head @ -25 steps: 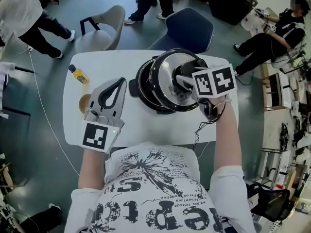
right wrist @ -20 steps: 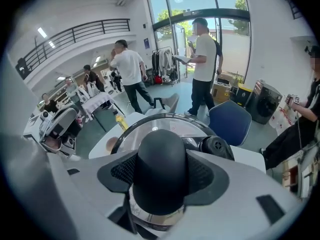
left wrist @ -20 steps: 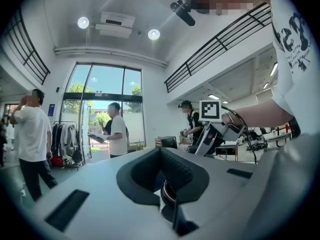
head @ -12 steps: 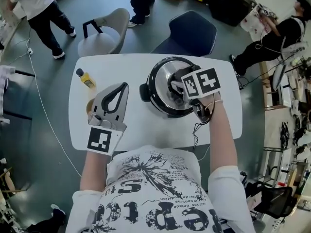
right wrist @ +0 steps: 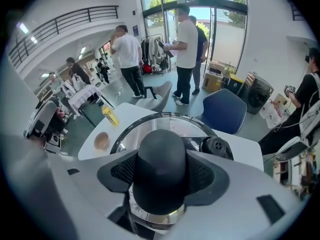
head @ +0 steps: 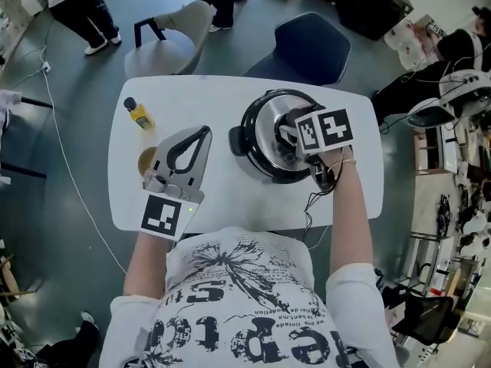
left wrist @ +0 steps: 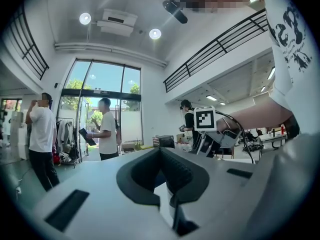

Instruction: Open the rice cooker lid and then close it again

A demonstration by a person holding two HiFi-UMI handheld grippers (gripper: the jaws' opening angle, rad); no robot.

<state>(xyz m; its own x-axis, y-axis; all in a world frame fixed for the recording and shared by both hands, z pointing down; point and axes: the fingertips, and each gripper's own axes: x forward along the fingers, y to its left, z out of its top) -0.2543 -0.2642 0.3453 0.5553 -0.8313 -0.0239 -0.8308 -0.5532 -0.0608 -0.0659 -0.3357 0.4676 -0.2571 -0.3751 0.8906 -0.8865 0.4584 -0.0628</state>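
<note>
The black rice cooker (head: 236,141) stands on the white table (head: 207,98), right of centre. Its round lid (head: 265,129), glass with a dark rim, lies over the pot. My right gripper (head: 291,135) points steeply down onto the lid's middle. In the right gripper view both pads press on the sides of the black lid knob (right wrist: 161,166); glass of the lid (right wrist: 150,125) shows beyond it. My left gripper (head: 201,136) hovers over the table to the cooker's left, its fingertips together with nothing between them.
A yellow bottle (head: 139,114) with a black cap stands at the table's far left. A brown bowl (head: 146,159) sits half hidden under the left gripper. A grey chair (head: 173,41) and a blue chair (head: 307,48) stand beyond the table. People stand behind them.
The lid, held tilted and off to the right above the pot a second ago, has come down with my right gripper and now sits over the pot. The left gripper stayed shut.
</note>
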